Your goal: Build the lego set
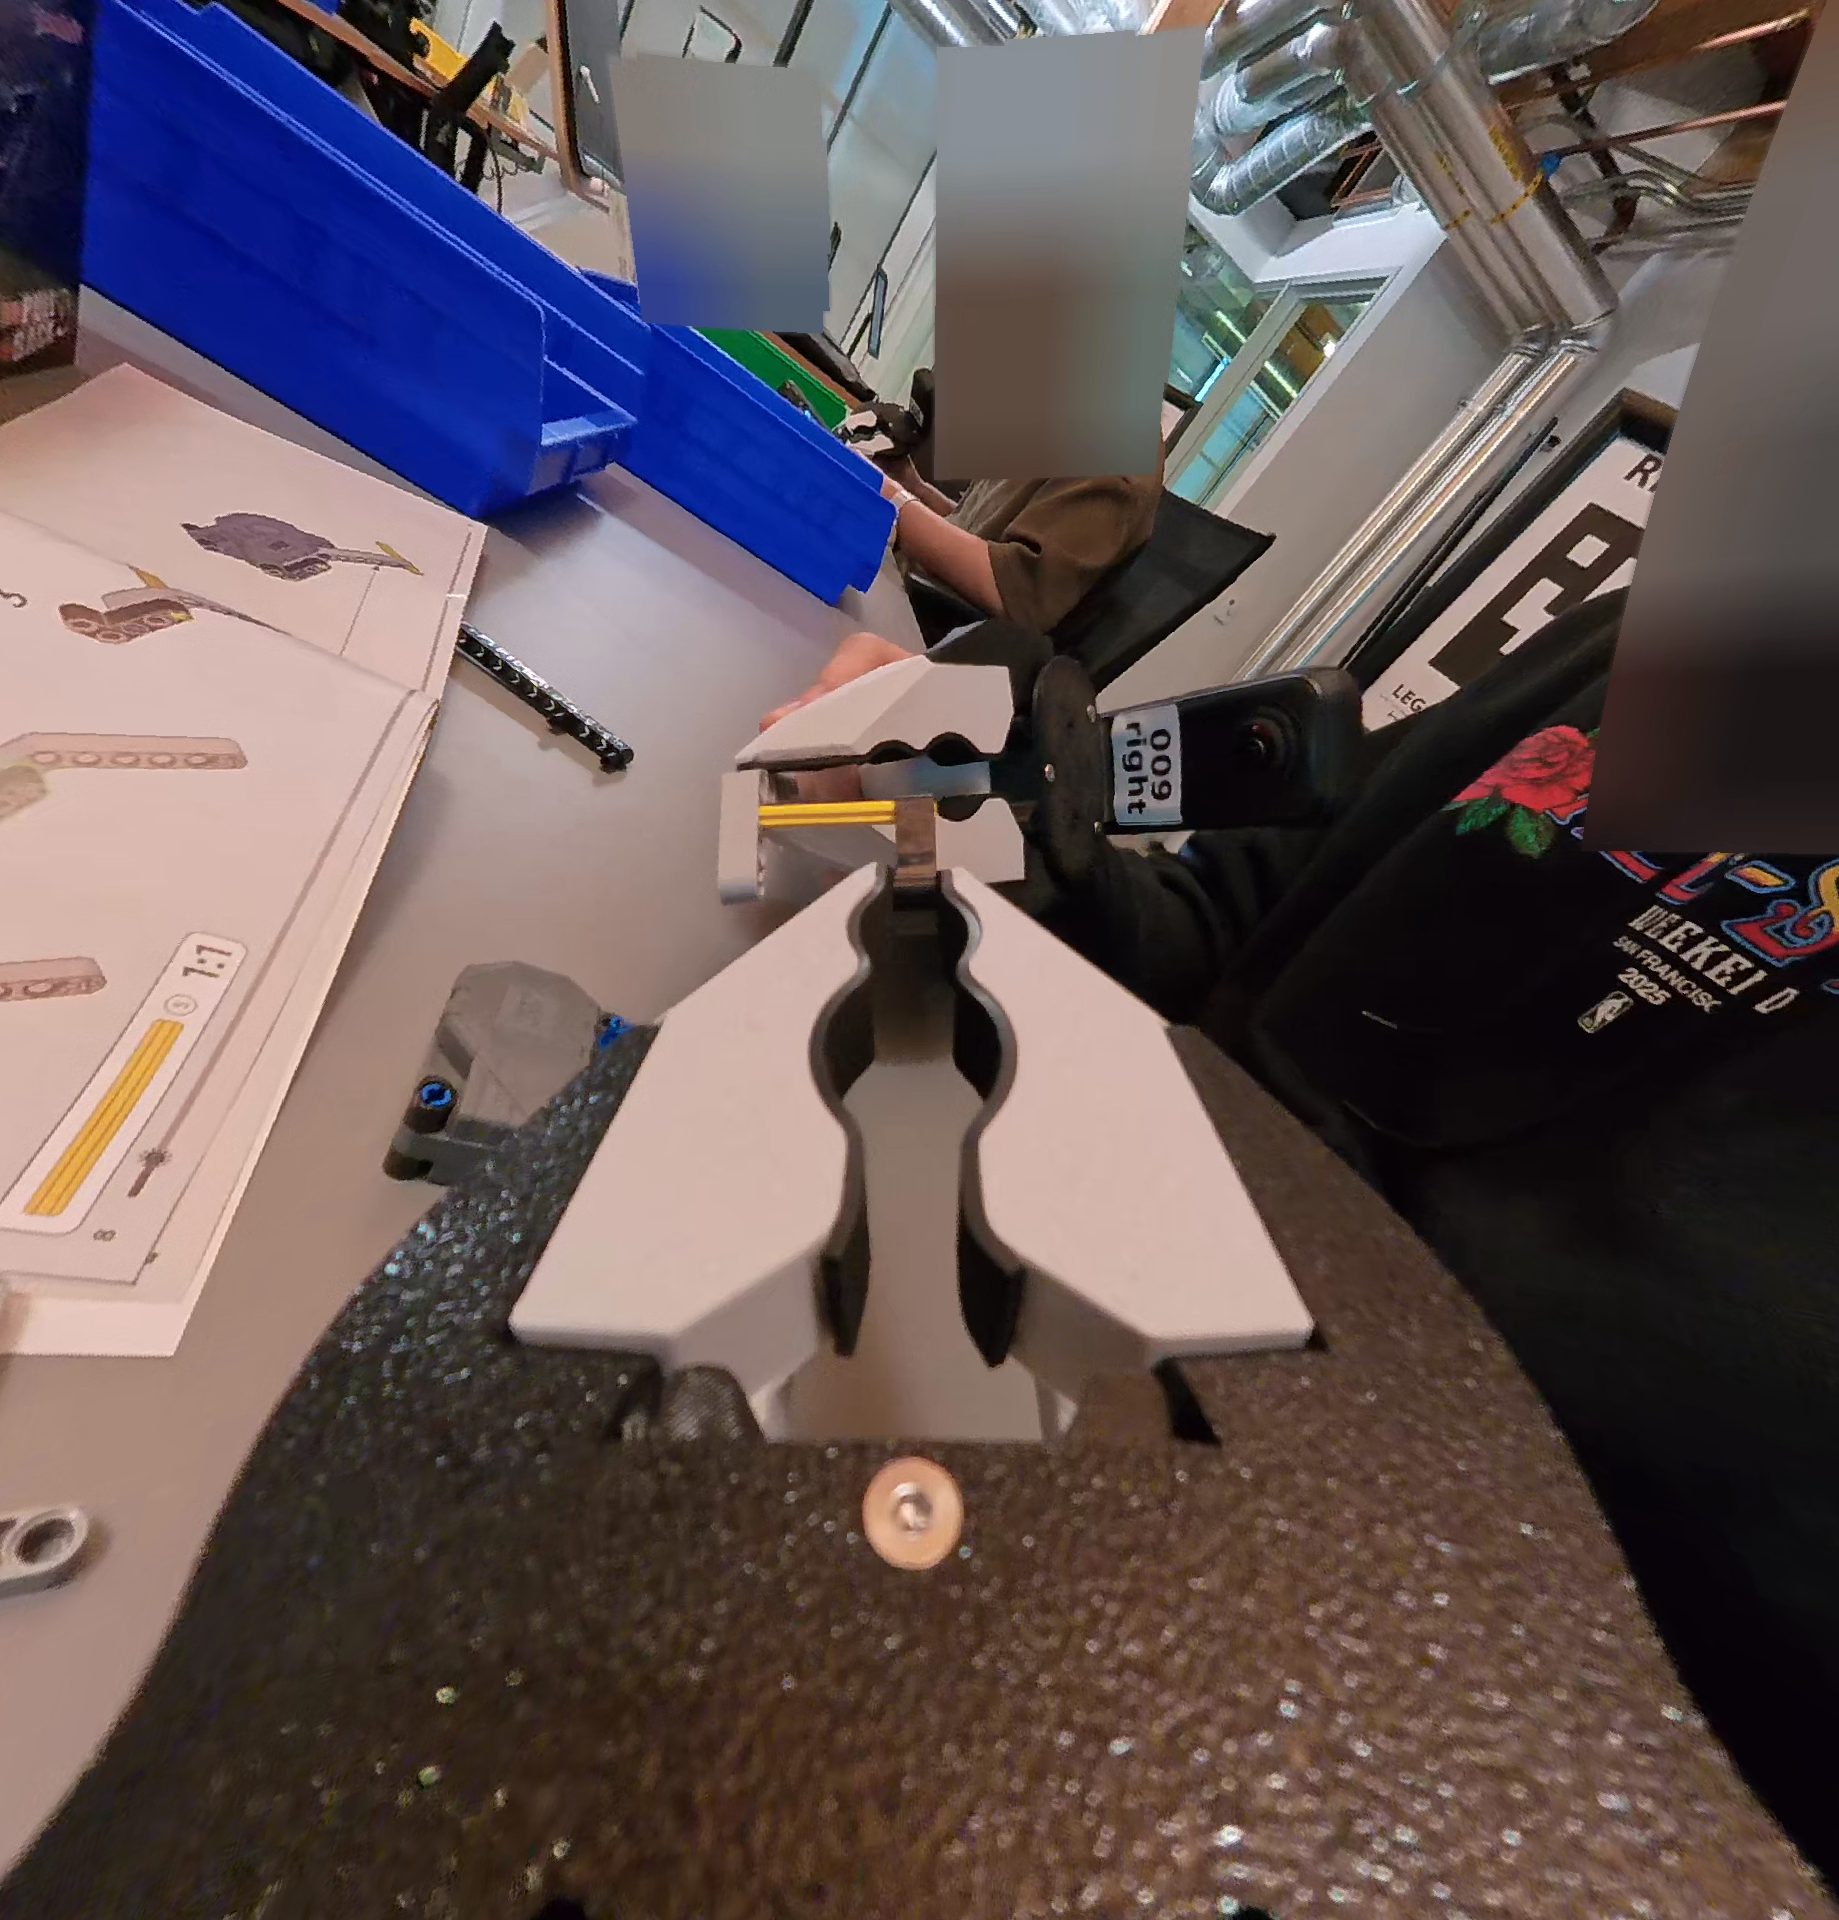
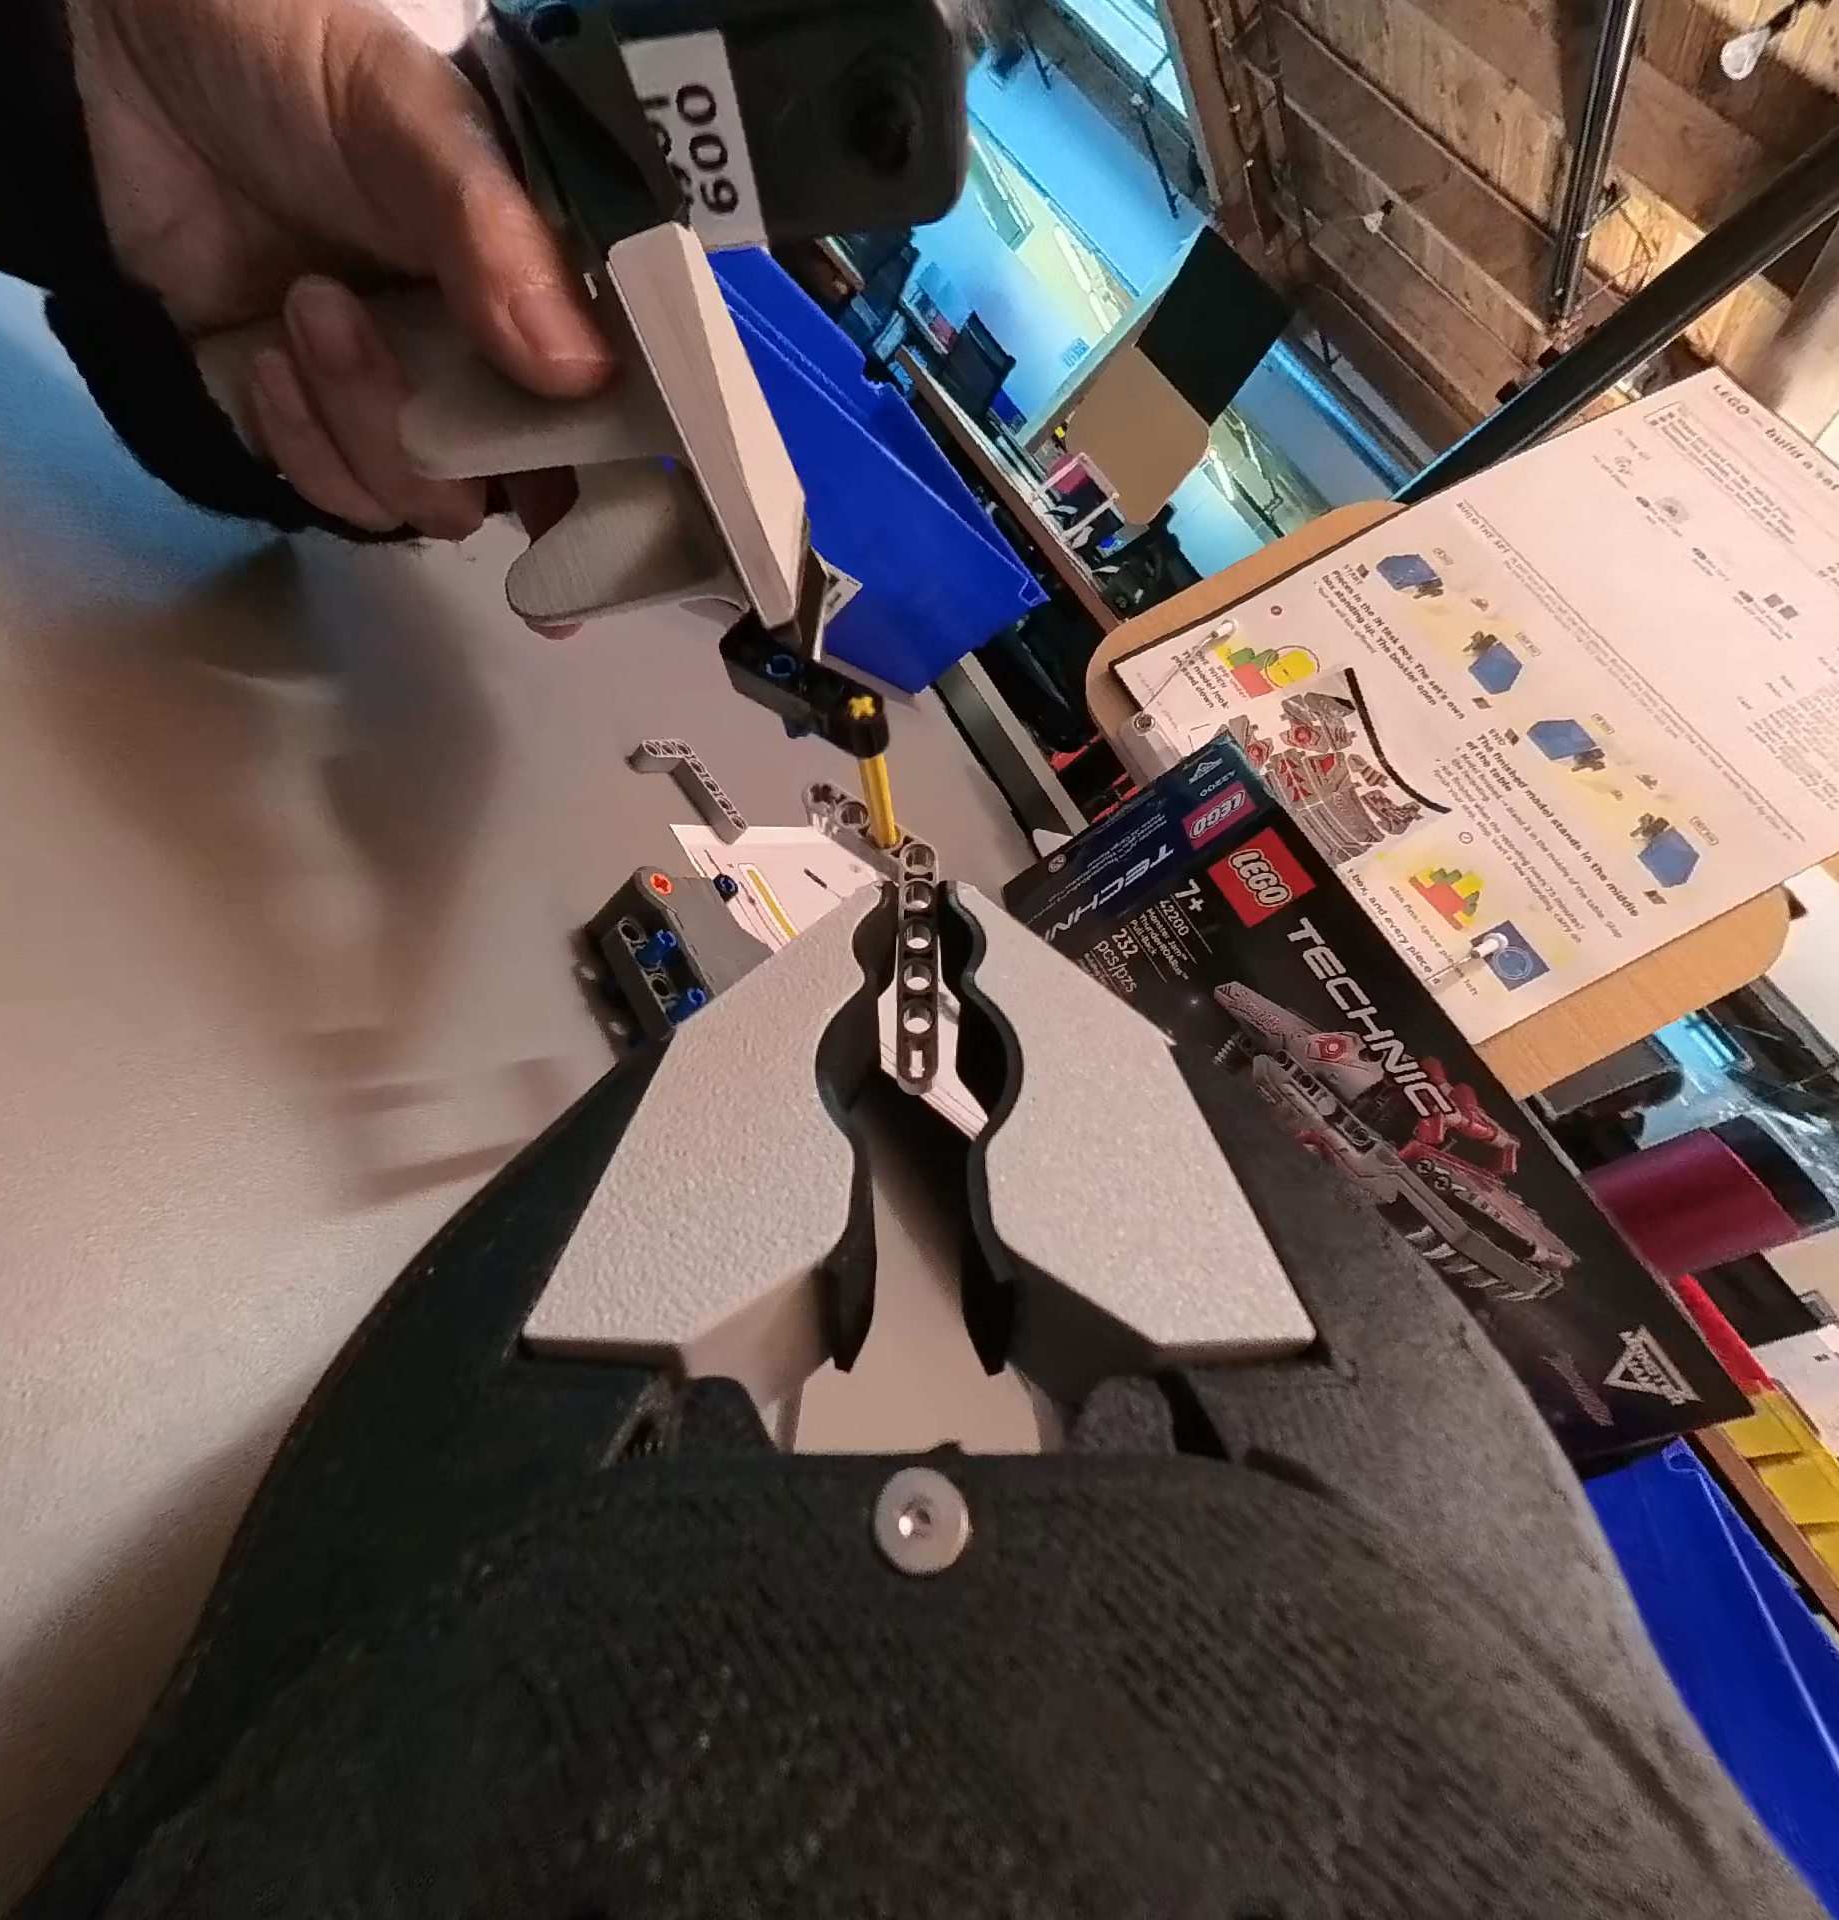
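Note:
My right gripper (image 2: 920, 894) is shut on a light grey beam with holes (image 2: 917, 966), held off the table. A yellow axle (image 2: 876, 795) runs from the beam's far end to a black connector with blue pins (image 2: 816, 698). My left gripper (image 2: 806, 623), held by a hand, is shut on that connector. In the left wrist view my left gripper (image 1: 915, 883) grips the dark connector (image 1: 915, 844). The yellow axle (image 1: 827, 814) reaches left into the grey beam (image 1: 743, 844), which is between the fingers of the right gripper (image 1: 759, 805).
A grey assembly with blue pins (image 1: 499, 1039) and the open instruction booklet (image 1: 167, 831) lie on the grey table. A long black beam (image 1: 541, 691), small grey beams (image 1: 21, 1548) and blue bins (image 1: 375, 291) are nearby. The set's box (image 2: 1362, 1091) and a clipboard (image 2: 1517, 675) stand at the right. The grippers' ends are close to 5 cm from one another.

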### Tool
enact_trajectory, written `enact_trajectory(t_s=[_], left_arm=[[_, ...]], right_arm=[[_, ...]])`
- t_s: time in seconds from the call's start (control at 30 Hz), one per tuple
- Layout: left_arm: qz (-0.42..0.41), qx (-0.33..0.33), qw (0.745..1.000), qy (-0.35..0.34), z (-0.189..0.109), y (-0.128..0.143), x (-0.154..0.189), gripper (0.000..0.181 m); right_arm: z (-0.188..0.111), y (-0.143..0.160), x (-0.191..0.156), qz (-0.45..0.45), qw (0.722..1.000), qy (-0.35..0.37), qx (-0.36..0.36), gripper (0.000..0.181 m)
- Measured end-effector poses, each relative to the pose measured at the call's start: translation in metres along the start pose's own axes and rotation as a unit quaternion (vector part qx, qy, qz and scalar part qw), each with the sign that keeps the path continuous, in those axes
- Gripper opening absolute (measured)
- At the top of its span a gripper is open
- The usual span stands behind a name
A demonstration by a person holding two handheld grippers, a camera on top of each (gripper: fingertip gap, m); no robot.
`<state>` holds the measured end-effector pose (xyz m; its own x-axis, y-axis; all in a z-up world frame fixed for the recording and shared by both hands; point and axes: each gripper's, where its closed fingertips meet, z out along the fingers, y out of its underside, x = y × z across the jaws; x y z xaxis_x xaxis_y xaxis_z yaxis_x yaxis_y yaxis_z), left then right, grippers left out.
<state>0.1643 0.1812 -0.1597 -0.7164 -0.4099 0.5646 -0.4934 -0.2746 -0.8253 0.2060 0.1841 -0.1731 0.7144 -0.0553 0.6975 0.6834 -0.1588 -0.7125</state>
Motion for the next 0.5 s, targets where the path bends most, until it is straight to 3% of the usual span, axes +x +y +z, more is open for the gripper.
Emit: enact_trajectory(t_s=[0.13, 0.33, 0.5], left_arm=[[0.002, 0.018, 1.0, 0.02, 0.001, -0.006, 0.007, 0.005], [0.116, -0.011, 0.993, -0.011, 0.003, -0.011, 0.024, 0.005], [0.064, 0.002, 0.998, -0.011, 0.004, -0.015, 0.023, 0.005]], right_arm=[[-0.004, -0.008, 0.007, 0.005, 1.0, 0.016, 0.023, 0.006], [-0.011, -0.025, 0.013, -0.017, 0.996, 0.043, 0.074, 0.005], [-0.013, -0.027, 0.014, -0.005, 0.995, 0.037, 0.09, 0.005]])
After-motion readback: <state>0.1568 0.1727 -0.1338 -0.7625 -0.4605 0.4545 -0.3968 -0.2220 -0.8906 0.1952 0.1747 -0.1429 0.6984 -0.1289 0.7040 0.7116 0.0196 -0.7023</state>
